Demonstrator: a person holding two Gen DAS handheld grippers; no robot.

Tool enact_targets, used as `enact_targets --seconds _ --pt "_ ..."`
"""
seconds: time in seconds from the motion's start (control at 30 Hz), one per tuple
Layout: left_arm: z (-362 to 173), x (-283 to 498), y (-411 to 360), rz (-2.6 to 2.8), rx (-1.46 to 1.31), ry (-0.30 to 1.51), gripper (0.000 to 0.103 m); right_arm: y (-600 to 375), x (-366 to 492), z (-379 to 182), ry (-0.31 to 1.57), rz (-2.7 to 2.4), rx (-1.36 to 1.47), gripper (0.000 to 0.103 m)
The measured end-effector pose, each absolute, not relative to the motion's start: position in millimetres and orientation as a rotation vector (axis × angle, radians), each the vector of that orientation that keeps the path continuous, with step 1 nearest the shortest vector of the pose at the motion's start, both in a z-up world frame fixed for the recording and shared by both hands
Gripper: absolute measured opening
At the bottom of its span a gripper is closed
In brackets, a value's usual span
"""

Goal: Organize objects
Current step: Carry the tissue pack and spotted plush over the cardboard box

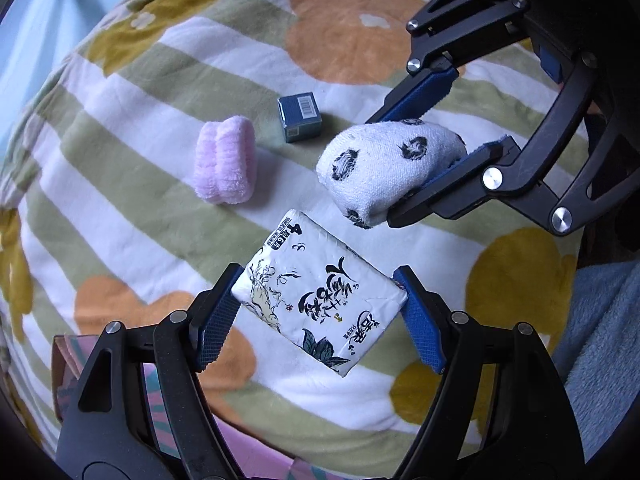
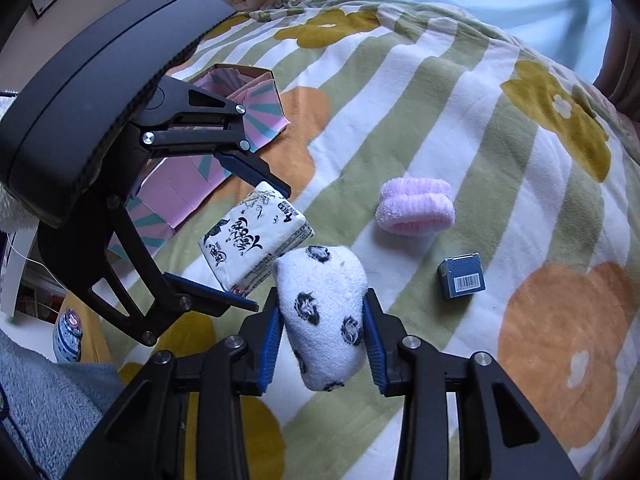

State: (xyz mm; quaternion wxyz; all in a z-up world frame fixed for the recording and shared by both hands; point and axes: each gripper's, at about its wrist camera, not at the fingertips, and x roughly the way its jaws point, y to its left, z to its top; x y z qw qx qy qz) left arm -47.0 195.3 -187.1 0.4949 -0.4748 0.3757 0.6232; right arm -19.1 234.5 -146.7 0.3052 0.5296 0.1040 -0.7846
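My left gripper (image 1: 320, 316) is clamped on a white tissue pack (image 1: 316, 300) with black calligraphy print, blue pads pressing its two short edges, pack tilted and held clear of the bedding. My right gripper (image 2: 324, 340) is clamped on a rolled white sock (image 2: 324, 316) with black spots, pads squeezing both sides, sock sticking out past the fingertips and also off the surface. In the right wrist view the tissue pack (image 2: 256, 240) sits just beside the sock's far end, looks like touching or nearly, can't tell which. In the left wrist view the right gripper (image 1: 432, 160) comes in from the upper right with the sock (image 1: 384, 168) just above the pack's far corner. Below both: a fleece blanket (image 1: 160, 80) with green and white stripes plus orange and mustard flowers. On it, a pink fluffy rolled sock pair (image 1: 224, 160) lying near a small blue box (image 1: 300, 118) with a barcode on top, the two apart from each other and from what I hold. Open pink box with teal stripes (image 2: 248, 116) sits on the blanket behind the left gripper (image 2: 240, 240), partly hidden by it. Grey-blue fleece sleeve (image 2: 48, 400) at the lower left edge of the right view.
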Motion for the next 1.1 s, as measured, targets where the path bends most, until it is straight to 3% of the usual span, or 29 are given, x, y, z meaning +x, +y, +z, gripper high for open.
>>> enact_targets --seconds 0.5,0.63,0.93,1.1 --pt "-92.2 -21.8 128.1 1.851 -1.261 0.652 0.074 224.4 11.6 -68.3 0.155 -2.348 1.516 0.035" --pt "-69.8 -26.5 106.3 1.988 -1.307 0.497 0.074 231.3 17.3 -57.1 0.050 -2.455 1.584 0.035" --pt "-50.6 -30.8 59.9 2.286 -1.406 0.208 0.074 246.6 31.3 -47.0 -0.070 -2.635 1.673 0.035" --pt "-54.7 -24.5 51.1 2.299 -1.433 0.196 0.074 246.2 29.5 -42.0 -0.082 -2.660 1.663 0.035"
